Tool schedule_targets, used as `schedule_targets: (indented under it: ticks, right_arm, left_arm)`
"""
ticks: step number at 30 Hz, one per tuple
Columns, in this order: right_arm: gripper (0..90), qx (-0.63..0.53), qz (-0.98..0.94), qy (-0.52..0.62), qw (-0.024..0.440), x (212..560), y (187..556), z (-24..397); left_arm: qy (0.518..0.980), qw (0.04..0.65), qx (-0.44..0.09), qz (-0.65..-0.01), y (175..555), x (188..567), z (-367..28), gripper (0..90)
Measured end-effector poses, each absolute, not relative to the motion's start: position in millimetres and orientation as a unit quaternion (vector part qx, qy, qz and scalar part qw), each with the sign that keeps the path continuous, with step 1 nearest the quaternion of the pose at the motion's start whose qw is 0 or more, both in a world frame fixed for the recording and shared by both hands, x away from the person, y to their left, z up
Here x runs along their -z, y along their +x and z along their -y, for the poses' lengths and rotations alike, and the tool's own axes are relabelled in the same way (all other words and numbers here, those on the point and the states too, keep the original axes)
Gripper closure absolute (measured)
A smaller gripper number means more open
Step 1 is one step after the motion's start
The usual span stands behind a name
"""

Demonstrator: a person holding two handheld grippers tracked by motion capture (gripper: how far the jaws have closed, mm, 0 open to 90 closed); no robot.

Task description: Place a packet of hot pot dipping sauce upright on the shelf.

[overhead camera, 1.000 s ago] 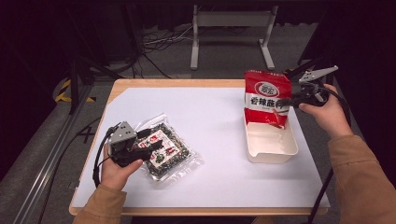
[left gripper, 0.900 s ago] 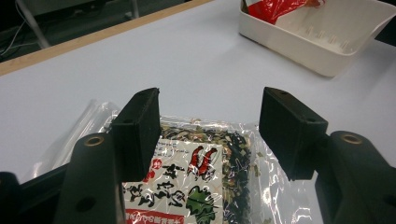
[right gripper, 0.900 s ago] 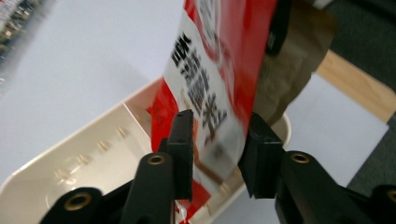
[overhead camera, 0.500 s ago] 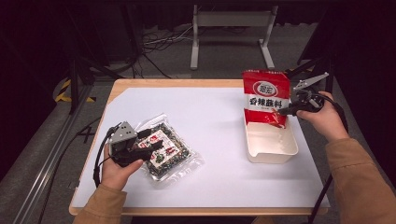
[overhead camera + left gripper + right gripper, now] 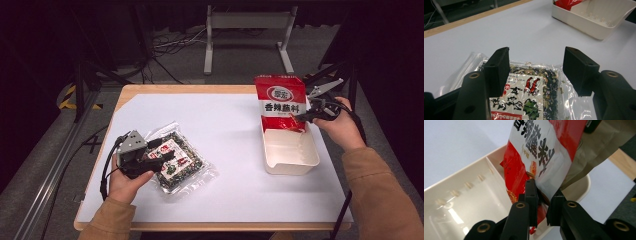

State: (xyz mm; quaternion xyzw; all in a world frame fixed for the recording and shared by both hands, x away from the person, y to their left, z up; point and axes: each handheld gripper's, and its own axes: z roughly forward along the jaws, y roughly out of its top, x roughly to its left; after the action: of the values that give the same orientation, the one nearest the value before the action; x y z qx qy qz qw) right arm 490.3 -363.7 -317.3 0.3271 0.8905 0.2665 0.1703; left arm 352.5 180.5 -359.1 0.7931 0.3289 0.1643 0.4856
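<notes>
A red and white snack packet (image 5: 280,102) stands upright with its bottom end in the white tray (image 5: 292,160). My right gripper (image 5: 300,116) pinches its lower right edge. In the right gripper view the jaws (image 5: 542,188) have just been closing, and the red packet (image 5: 541,152) is pressed between them over the tray (image 5: 461,202). A clear packet of dark dried greens (image 5: 182,167) lies flat at the front left. My left gripper (image 5: 162,157) rests over that packet, open. The packet (image 5: 531,92) lies below and between its wide jaws (image 5: 536,60).
White paper (image 5: 225,135) covers the wooden table (image 5: 150,90). The tray sits near the right edge. A metal stand (image 5: 247,30) and cables are on the floor behind the table.
My right gripper has slid down to the red packet's lower edge and its jaws have narrowed on it. The left hand and the clear packet have not moved.
</notes>
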Motion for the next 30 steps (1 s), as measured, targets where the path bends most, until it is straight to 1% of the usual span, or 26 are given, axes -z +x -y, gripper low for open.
schedule_targets:
  ticks: [3, 6, 10, 14, 22, 23, 24, 26, 27, 28, 29, 30]
  right_arm:
    - [81.4, -0.257, -0.893, 0.312, 0.196, 317, 490, 359]
    - [81.4, -0.254, -0.895, 0.303, 0.204, 319, 490, 358]
    - [81.5, -0.231, -0.904, 0.278, 0.228, 327, 491, 356]
    - [81.6, -0.237, -0.899, 0.291, 0.226, 336, 490, 359]
    - [81.1, -0.250, -0.895, 0.316, 0.192, 348, 488, 369]
    - [79.4, -0.248, -0.894, 0.322, 0.188, 347, 489, 369]
    - [75.6, -0.249, -0.893, 0.328, 0.184, 346, 489, 369]
    - [64.9, -0.260, -0.883, 0.340, 0.192, 343, 489, 369]
    - [64.2, -0.280, -0.874, 0.345, 0.197, 340, 489, 371]
    - [64.9, -0.296, -0.867, 0.347, 0.201, 336, 489, 372]
    - [69.6, -0.311, -0.861, 0.349, 0.202, 333, 488, 373]
    - [78.3, -0.315, -0.860, 0.348, 0.201, 331, 488, 374]
  left_arm:
    - [0.793, 0.486, -0.164, -0.329, 353, 359, -181, 39.1]
    - [0.794, 0.485, -0.165, -0.327, 352, 359, -180, 39.1]
    - [0.793, 0.486, -0.166, -0.327, 352, 358, -179, 39.0]
    - [0.794, 0.485, -0.165, -0.327, 352, 359, -180, 39.0]
    - [0.795, 0.484, -0.164, -0.327, 352, 360, -178, 39.0]
    - [0.795, 0.484, -0.164, -0.327, 352, 359, -178, 39.0]
    - [0.795, 0.484, -0.165, -0.327, 352, 359, -178, 39.0]
    - [0.794, 0.485, -0.163, -0.329, 352, 360, -179, 39.0]
    - [0.795, 0.483, -0.164, -0.327, 352, 360, -179, 39.0]
    - [0.795, 0.483, -0.161, -0.329, 352, 361, -180, 39.0]
    - [0.795, 0.482, -0.163, -0.329, 353, 361, -180, 39.0]
    - [0.796, 0.481, -0.165, -0.329, 353, 361, -180, 39.0]
